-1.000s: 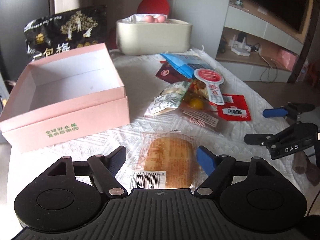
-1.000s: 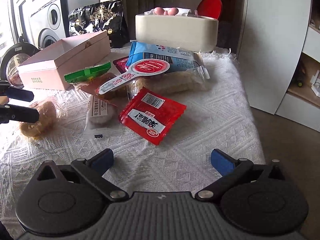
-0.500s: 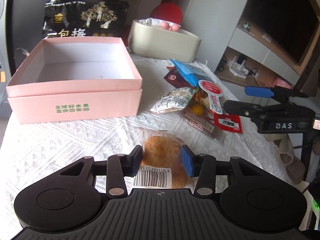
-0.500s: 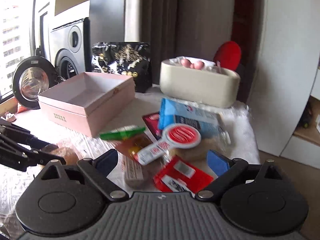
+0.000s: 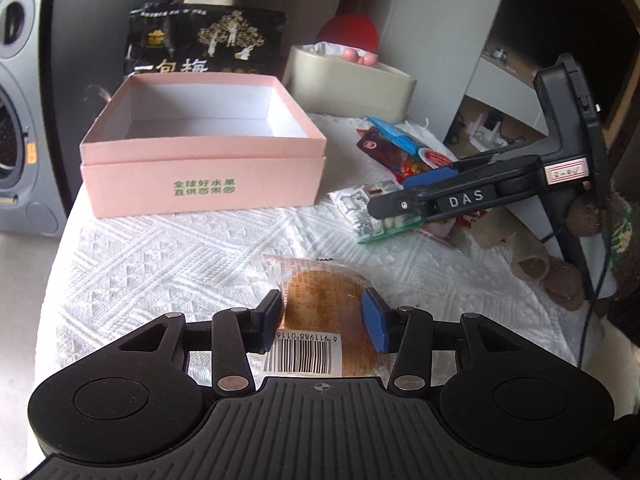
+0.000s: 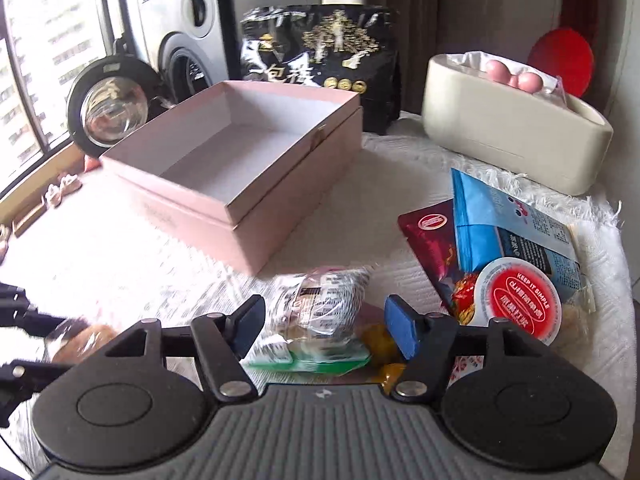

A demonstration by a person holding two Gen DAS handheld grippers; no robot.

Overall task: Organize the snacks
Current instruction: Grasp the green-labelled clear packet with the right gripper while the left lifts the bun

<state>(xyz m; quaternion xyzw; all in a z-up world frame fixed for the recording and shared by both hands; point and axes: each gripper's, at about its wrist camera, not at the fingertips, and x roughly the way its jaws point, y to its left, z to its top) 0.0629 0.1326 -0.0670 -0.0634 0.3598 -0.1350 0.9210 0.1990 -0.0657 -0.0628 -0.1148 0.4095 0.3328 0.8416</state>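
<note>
My left gripper (image 5: 322,320) is shut on a clear-wrapped round cake (image 5: 326,300) with a barcode label, at the near edge of the white cloth. An open, empty pink box (image 5: 204,176) stands behind it; it also shows in the right wrist view (image 6: 240,184). My right gripper (image 6: 324,326) is open, its fingers on either side of a green-and-white snack packet (image 6: 320,320) in the snack pile. In the left wrist view the right gripper (image 5: 432,196) sits over that packet (image 5: 372,220).
A blue pouch (image 6: 508,224), a dark red packet (image 6: 432,240) and a red-lidded snack (image 6: 520,300) lie right of the pile. A beige bin (image 6: 512,128) and a black bag (image 6: 320,68) stand behind. A washing machine (image 6: 180,40) is beyond the table (image 5: 180,264).
My left gripper closed on the wrapped cake. My right gripper moved forward and down into the pile and now straddles the green-and-white packet.
</note>
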